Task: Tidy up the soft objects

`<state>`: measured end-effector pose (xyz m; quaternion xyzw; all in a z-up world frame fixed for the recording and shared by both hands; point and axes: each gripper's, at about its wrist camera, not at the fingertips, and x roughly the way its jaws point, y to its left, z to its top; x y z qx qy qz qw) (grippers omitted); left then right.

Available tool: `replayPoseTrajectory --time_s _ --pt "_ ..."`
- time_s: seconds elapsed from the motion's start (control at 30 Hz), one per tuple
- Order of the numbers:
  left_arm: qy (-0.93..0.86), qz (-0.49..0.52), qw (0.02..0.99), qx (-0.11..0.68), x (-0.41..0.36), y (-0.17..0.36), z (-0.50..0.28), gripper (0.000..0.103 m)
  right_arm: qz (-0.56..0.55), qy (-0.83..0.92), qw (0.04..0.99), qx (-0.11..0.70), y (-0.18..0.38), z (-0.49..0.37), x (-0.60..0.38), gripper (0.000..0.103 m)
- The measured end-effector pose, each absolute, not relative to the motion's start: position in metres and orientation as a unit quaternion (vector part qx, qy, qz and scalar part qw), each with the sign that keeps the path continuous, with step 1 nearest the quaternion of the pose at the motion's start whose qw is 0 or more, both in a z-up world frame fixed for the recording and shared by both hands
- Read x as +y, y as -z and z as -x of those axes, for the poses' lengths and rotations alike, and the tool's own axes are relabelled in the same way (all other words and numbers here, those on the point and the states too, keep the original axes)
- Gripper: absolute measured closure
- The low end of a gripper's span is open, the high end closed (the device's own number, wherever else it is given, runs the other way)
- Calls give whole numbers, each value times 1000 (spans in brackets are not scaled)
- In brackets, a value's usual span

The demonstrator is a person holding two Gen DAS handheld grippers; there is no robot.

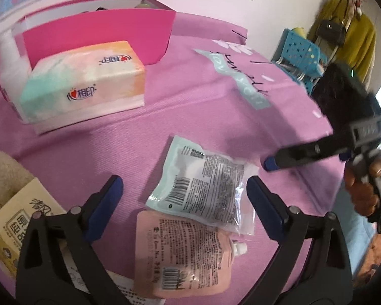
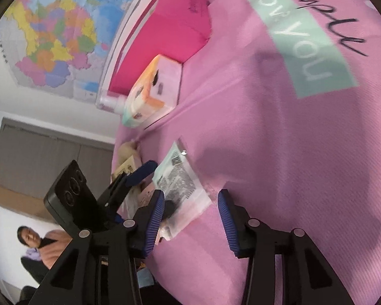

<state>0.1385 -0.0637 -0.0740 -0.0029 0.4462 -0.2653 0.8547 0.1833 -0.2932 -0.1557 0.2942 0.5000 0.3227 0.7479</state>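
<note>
A mint pouch (image 1: 200, 185) lies label-up on the pink cloth (image 1: 190, 96), overlapping a pink spouted pouch (image 1: 183, 251) nearer me. My left gripper (image 1: 184, 188) hovers open over both, one finger on each side. My right gripper (image 2: 190, 199) is open at the edge of the mint pouch (image 2: 180, 180); a corner of it lies between the fingers with no pad pressing on it. From the left wrist view the right gripper (image 1: 269, 164) comes in from the right. A pastel tissue pack (image 1: 89, 76) sits in an open pink box (image 1: 96, 33).
A yellow tissue pack (image 1: 17, 216) and a cream fluffy cloth (image 1: 2, 172) lie at the left. A white bottle (image 1: 7, 50) stands in the box. A blue basket (image 1: 299, 50) stands beyond the table's far edge. A person (image 2: 38, 244) sits past the left gripper (image 2: 139, 170).
</note>
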Motion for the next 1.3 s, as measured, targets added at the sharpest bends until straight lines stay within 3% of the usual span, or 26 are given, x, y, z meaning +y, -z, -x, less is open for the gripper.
replayPoseTrajectory --time_s 0.37,0.5,0.87,0.93,1.0,1.03,1.17,1.23,1.3 --pt "287 -18 847 447 -72 77 -135 3 -330 -342 729 493 159 -186 -273 49" --pt "286 -17 849 445 -74 78 -136 2 -315 -350 731 495 160 -193 -260 59" --pt "287 -16 851 440 -71 77 -133 1 -307 -303 763 481 151 -206 -265 54" --pt "287 -16 850 441 -71 77 -133 1 -295 -297 767 486 146 -206 -259 45" --pt "287 -17 851 440 -71 77 -133 1 -287 -301 767 488 143 -207 -251 25" --pt "287 -17 851 440 -71 78 -133 1 -284 -307 764 491 140 -210 -246 22" --pt "286 -16 852 438 -71 78 -133 1 -295 -341 747 489 144 -220 -238 25" --pt "284 -18 852 439 -73 78 -133 1 -292 -343 751 483 142 -221 -236 32" --pt "285 -17 852 438 -74 78 -133 1 -276 -340 758 483 144 -222 -236 51"
